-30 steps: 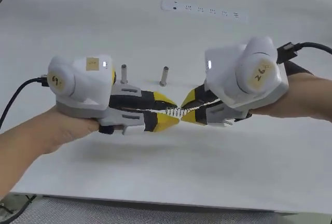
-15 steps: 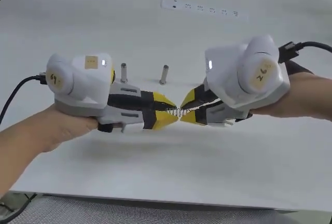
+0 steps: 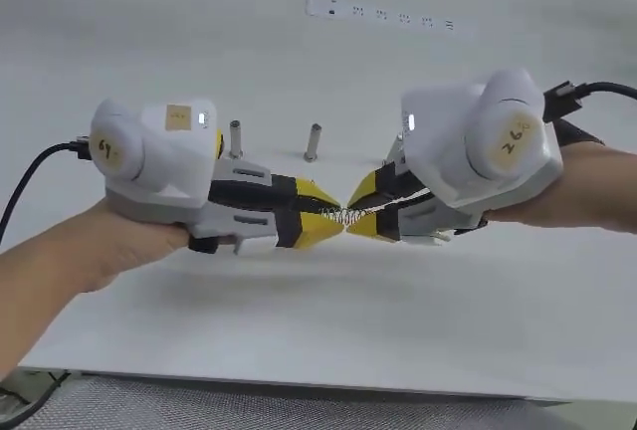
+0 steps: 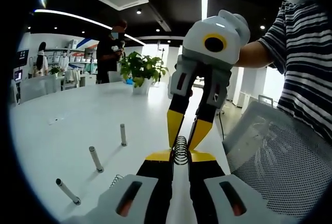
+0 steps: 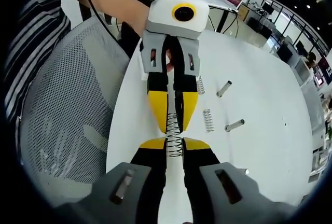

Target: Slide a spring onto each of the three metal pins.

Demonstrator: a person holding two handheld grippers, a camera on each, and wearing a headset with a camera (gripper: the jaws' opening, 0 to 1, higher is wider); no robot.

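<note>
A small metal spring [image 3: 343,216] hangs in the air between my two grippers, above the white table [image 3: 328,321]. My left gripper [image 3: 336,218] is shut on one end of the spring [image 4: 180,150], and my right gripper [image 3: 352,213] is shut on the other end of the spring [image 5: 175,140]. The yellow tips nearly meet nose to nose. Two upright metal pins [image 3: 236,138] [image 3: 313,141] stand behind the grippers. From the left gripper, three bare pins [image 4: 123,134] [image 4: 95,158] [image 4: 67,191] show in a row.
Two loose springs [image 5: 208,120] [image 5: 200,85] lie on the table near two pins [image 5: 224,88] [image 5: 234,125]. A white power strip [image 3: 383,16] lies at the far edge. A mesh chair [image 5: 67,130] sits at the near edge.
My left gripper's jaws have closed from a spread stance onto the spring's end. The right gripper stayed shut on the spring and drifted slightly right.
</note>
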